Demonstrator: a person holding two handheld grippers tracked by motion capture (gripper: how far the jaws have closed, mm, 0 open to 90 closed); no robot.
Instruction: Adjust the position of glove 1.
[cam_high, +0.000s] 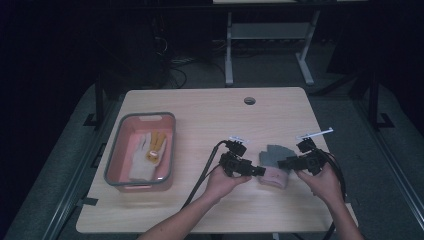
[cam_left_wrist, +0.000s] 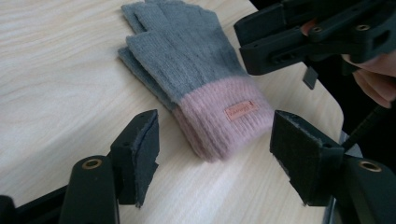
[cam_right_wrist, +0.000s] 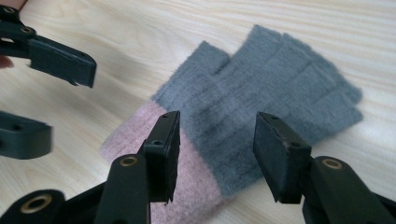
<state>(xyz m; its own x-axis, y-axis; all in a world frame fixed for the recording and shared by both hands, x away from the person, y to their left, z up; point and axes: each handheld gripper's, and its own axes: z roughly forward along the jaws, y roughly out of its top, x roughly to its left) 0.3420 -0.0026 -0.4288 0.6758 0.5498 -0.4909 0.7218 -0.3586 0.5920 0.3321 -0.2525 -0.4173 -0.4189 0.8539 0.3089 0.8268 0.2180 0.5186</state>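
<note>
The glove (cam_high: 273, 165) lies flat on the worktop (cam_high: 200, 115) between my two grippers. My left gripper (cam_left_wrist: 215, 154) faces its pink cuff, fingers (cam_left_wrist: 140, 149) wide; my right gripper (cam_right_wrist: 215, 156) hovers over it, fingers wide, holding nothing.

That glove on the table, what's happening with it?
A person holds a gripper in each hand over a grey glove with a pink cuff, lying flat on the table. The left gripper faces the cuff end and the right gripper comes from the other side. Both have open jaws, and neither has grabbed the glove yet. Off to the left, a bin already holds a white and yellow glove.
</note>
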